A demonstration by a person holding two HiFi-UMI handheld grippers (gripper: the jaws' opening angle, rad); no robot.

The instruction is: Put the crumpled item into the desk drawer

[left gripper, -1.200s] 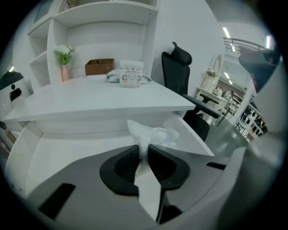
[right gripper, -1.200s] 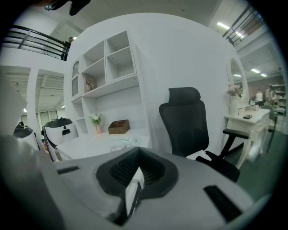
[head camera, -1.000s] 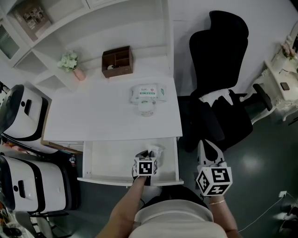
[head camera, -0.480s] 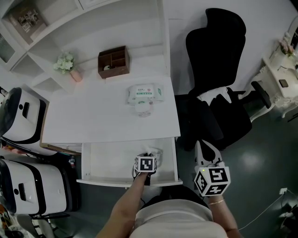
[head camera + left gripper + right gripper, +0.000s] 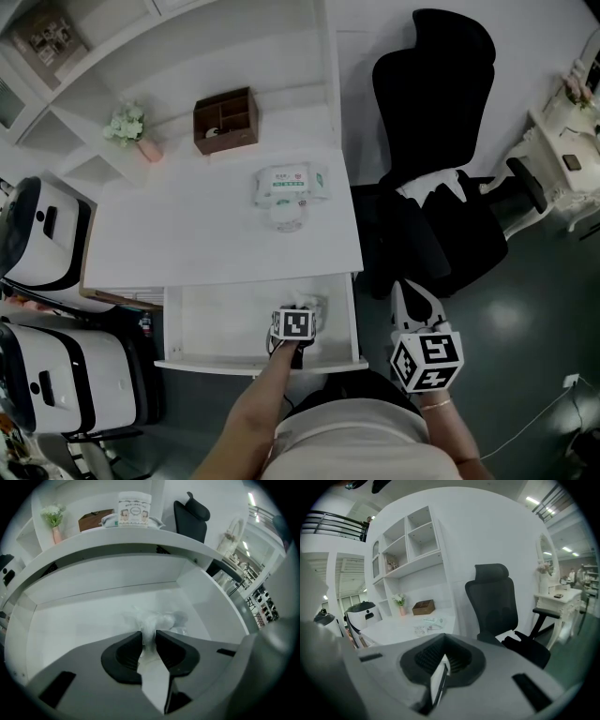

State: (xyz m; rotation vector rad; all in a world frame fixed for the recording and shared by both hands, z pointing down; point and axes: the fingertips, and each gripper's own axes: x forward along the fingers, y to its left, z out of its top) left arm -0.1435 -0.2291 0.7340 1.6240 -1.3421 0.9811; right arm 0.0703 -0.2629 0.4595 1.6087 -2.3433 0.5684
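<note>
The white desk drawer (image 5: 211,323) stands pulled out below the desktop (image 5: 187,234). My left gripper (image 5: 301,311) reaches down into its right part, close to the drawer floor (image 5: 70,625). The crumpled white tissue (image 5: 157,620) sits between the left gripper's (image 5: 148,635) pads and touches both while the jaws are opening; most of the wad bulges out past the tips. In the head view the tissue (image 5: 316,306) shows just beyond the marker cube. My right gripper (image 5: 408,289) hangs right of the drawer over the dark floor. Its (image 5: 442,662) jaws are shut with nothing in them.
On the desktop lie a pack of wipes (image 5: 292,185) and a small round tub (image 5: 288,217); a brown organiser (image 5: 225,120) and a flower vase (image 5: 131,127) stand at the back. A black office chair (image 5: 441,141) is right of the desk. White-and-black machines (image 5: 47,234) stand to the left.
The left gripper has sunk a little deeper into the drawer with the tissue. The right gripper has stayed where it was.
</note>
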